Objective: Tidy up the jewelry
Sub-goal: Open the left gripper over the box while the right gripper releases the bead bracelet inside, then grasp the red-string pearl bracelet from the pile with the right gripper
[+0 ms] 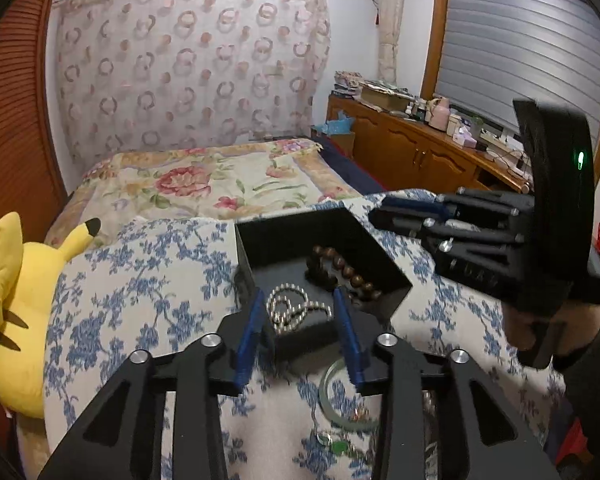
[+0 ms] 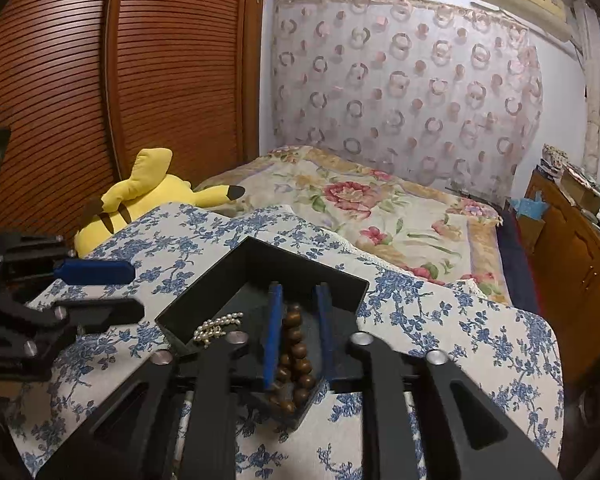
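A black open box (image 1: 260, 248) stands on the blue-flowered cloth. Inside lie a pearl necklace (image 1: 296, 308) at the near corner and a brown wooden bead bracelet (image 1: 344, 276) on the right. My left gripper (image 1: 298, 308) is open, its blue fingers framing the pearls without touching them. In the right wrist view the box (image 2: 260, 264) holds the bracelet (image 2: 296, 348) between the blue fingers of my right gripper (image 2: 299, 300), which is open with its pads apart from the beads. The pearls (image 2: 216, 326) rest at the box's left corner. The left gripper (image 2: 136, 290) hovers left of the box.
A pale green bangle (image 1: 332, 400) and a small green-stoned piece (image 1: 340, 448) lie on the cloth (image 1: 140, 280) near the box. A yellow plush toy (image 1: 16, 320) sits at the left edge. Behind are a flowered bed (image 1: 204, 184) and a wooden cabinet (image 1: 412, 152).
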`<state>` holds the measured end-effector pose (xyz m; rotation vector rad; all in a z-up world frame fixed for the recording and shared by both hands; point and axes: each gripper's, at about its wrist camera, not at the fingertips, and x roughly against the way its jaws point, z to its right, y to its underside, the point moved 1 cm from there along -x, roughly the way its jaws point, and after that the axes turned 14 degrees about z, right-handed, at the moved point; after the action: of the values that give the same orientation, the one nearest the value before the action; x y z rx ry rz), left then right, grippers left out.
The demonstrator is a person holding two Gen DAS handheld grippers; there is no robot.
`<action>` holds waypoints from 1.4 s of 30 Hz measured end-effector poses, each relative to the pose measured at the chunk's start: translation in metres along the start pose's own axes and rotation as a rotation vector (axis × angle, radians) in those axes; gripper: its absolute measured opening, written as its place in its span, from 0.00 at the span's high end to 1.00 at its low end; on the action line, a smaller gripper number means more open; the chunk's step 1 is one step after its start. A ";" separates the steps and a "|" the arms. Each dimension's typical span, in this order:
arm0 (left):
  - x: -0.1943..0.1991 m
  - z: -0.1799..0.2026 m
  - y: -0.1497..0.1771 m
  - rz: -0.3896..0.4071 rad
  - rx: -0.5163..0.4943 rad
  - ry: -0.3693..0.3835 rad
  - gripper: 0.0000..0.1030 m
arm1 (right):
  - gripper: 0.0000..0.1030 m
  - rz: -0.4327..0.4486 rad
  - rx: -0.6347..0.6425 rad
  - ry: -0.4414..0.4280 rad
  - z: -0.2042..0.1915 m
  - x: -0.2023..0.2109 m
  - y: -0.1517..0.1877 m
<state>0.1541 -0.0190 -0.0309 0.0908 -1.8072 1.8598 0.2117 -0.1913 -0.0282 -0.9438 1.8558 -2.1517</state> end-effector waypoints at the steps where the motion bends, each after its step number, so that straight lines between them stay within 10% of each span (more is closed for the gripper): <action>1: 0.002 0.000 0.003 -0.002 0.001 0.000 0.58 | 0.77 0.005 -0.006 0.000 0.000 0.006 0.001; 9: 0.026 0.006 0.037 -0.004 -0.001 -0.001 0.31 | 0.77 0.011 -0.017 -0.033 -0.012 0.060 0.025; 23: 0.049 0.012 0.062 0.002 0.010 -0.018 0.12 | 0.77 -0.097 -0.035 -0.102 -0.038 0.083 0.081; 35: 0.052 0.010 0.066 -0.007 0.021 -0.020 0.09 | 0.77 -0.188 -0.004 -0.114 -0.054 0.060 0.094; 38: 0.052 0.011 0.068 -0.012 0.019 -0.018 0.09 | 0.97 -0.198 0.001 -0.110 -0.052 0.059 0.096; 42: 0.051 0.011 0.068 -0.015 0.022 -0.015 0.09 | 0.97 -0.155 -0.018 -0.123 -0.043 0.072 0.088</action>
<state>0.0790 -0.0101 -0.0711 0.1260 -1.7921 1.8734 0.1062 -0.2105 -0.0861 -1.2323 1.8013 -2.1101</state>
